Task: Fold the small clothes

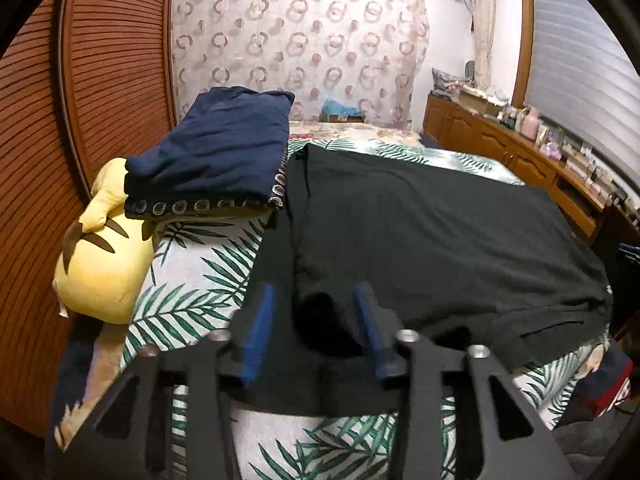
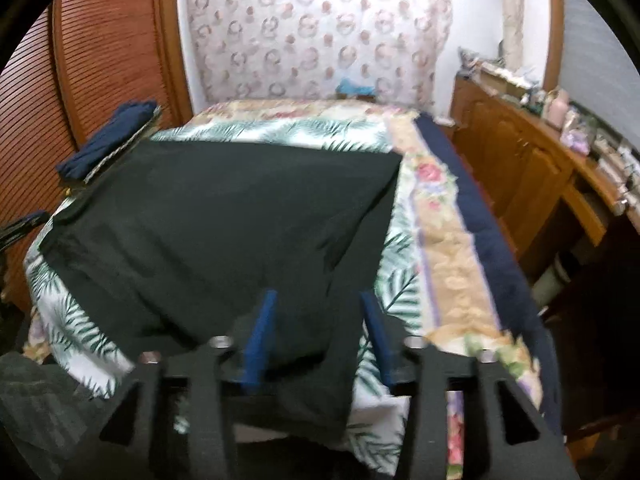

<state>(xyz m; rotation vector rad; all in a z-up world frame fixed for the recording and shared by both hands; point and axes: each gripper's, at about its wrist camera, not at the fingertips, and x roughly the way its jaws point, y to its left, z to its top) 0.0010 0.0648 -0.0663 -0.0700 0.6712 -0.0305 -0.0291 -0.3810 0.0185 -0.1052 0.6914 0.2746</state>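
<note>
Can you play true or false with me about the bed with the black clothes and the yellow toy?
1. The black garment is spread out on the leaf-print bed cover. True.
2. The yellow plush toy sits on top of the black garment. False: it sits at the left edge of the bed, apart from the garment.
3. A folded navy garment lies beside the black one, near the wooden louvred door. True.
4. The left gripper is shut tight with its fingers together. False: its blue fingers stand apart, with black cloth between them.
5. The right gripper is over the garment's near right corner, fingers apart. True.
</note>
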